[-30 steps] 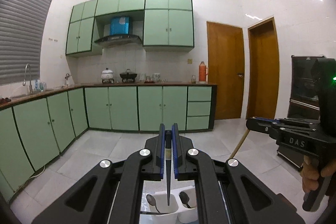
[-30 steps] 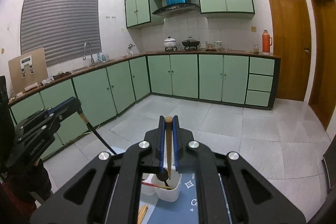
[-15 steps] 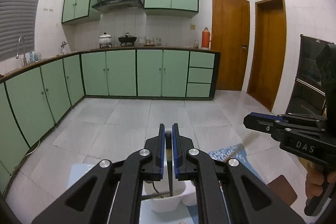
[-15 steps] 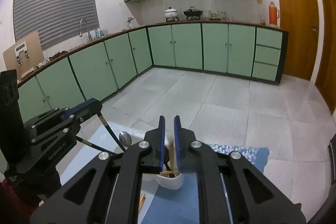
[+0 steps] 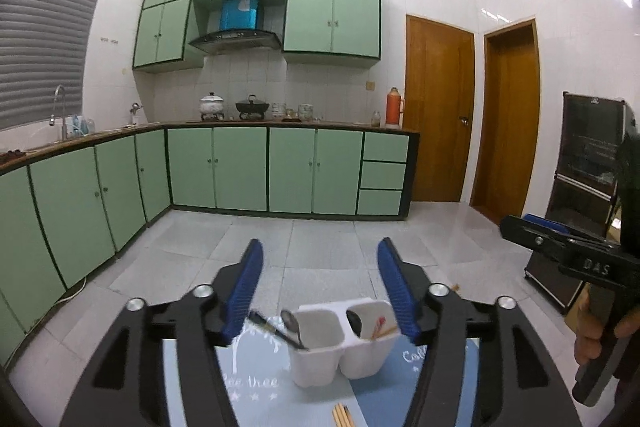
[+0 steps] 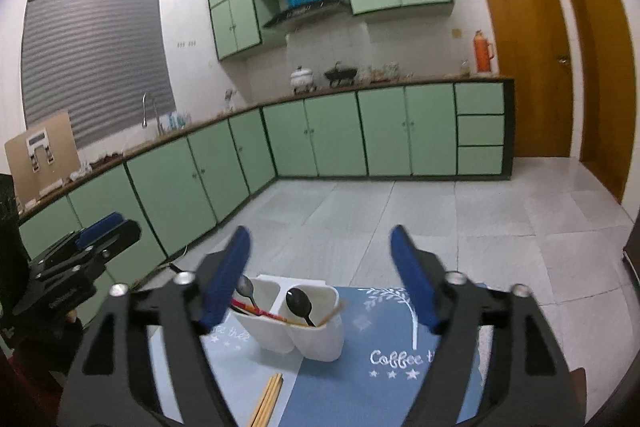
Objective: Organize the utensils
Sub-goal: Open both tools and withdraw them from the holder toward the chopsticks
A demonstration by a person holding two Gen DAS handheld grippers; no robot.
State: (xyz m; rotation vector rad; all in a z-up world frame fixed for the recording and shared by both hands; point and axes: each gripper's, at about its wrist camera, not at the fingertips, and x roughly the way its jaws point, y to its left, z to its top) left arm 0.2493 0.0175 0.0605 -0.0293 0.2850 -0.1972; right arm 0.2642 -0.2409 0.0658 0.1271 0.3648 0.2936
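Observation:
A white two-compartment utensil holder [image 5: 340, 343] [image 6: 298, 323] stands on a blue placemat [image 6: 384, 359]. It holds spoons [image 5: 290, 321] [image 6: 300, 305] and chopsticks [image 6: 256, 310], with a dark chopstick [image 5: 276, 330] leaning out of the left compartment. My left gripper [image 5: 320, 291] is open and empty above and behind the holder. My right gripper [image 6: 320, 275] is open and empty above it. Each gripper shows at the edge of the other's view: the right one [image 5: 560, 247], the left one [image 6: 80, 247].
Wooden chopsticks [image 6: 266, 401] [image 5: 342, 415] lie on the mat in front of the holder. Green kitchen cabinets [image 5: 240, 167] run along the far wall and left side. Two wooden doors [image 5: 472, 115] stand at the right. A dark cabinet [image 5: 588, 187] stands far right.
Both grippers were shut, the left on a dark chopstick and the right on a wooden one. Both have opened and lifted back; the utensils now rest in the holder.

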